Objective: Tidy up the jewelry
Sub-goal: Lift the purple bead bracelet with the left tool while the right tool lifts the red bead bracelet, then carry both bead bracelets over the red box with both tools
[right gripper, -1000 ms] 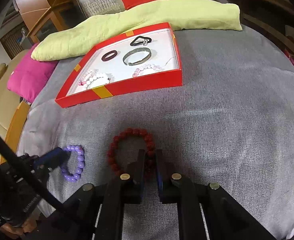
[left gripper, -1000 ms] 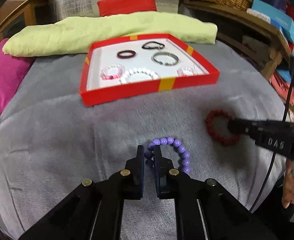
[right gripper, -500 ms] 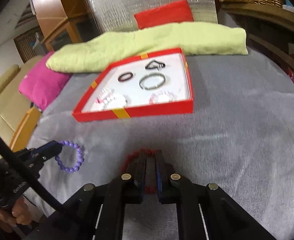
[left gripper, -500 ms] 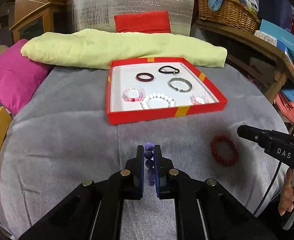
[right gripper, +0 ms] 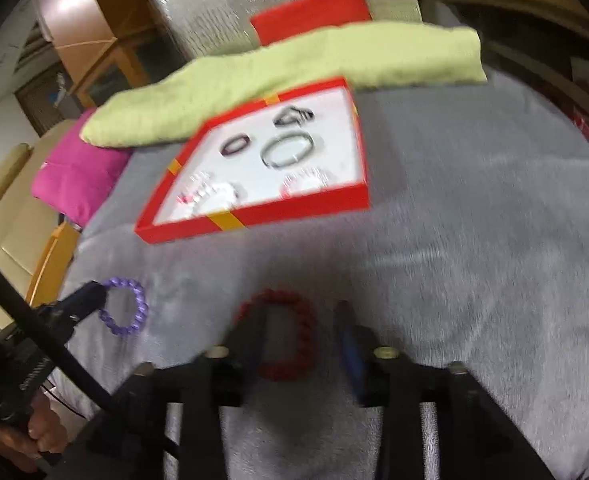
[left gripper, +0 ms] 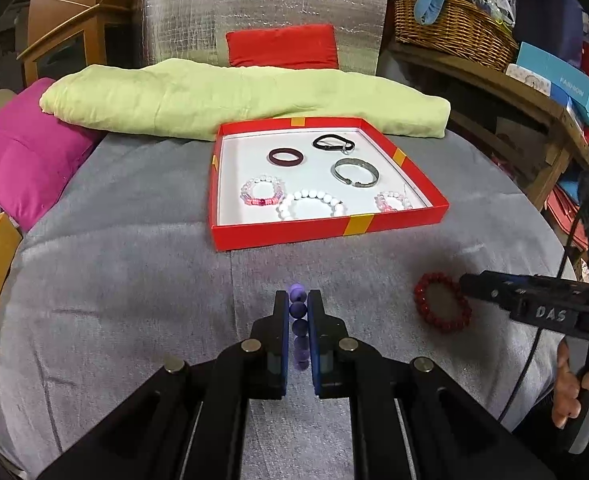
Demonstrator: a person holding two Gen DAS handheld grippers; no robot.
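Since a second ago we have lifted the purple bracelet [left gripper: 298, 320] off the grey cover, clenched in our left gripper [left gripper: 298, 308]; our right gripper [right gripper: 302, 340] has released, straddling the red bracelet [right gripper: 290, 336] near the front edge. Next we carry purple into the red tray [left gripper: 334, 230].

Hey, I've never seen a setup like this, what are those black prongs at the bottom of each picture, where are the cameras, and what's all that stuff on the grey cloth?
Those prongs are two hand-held grippers; a person squeezes one in each hand. Each carries a camera looking out along its own fingers, so one picture comes from each hand.

The left gripper is shut on a purple bead bracelet, which also shows in the other view.

The right gripper is open, its fingers either side of a red bead bracelet lying on the grey cloth. That view is blurred.

Further back a red tray holds six more bracelets and bangles. Cushions and a green blanket lie behind.
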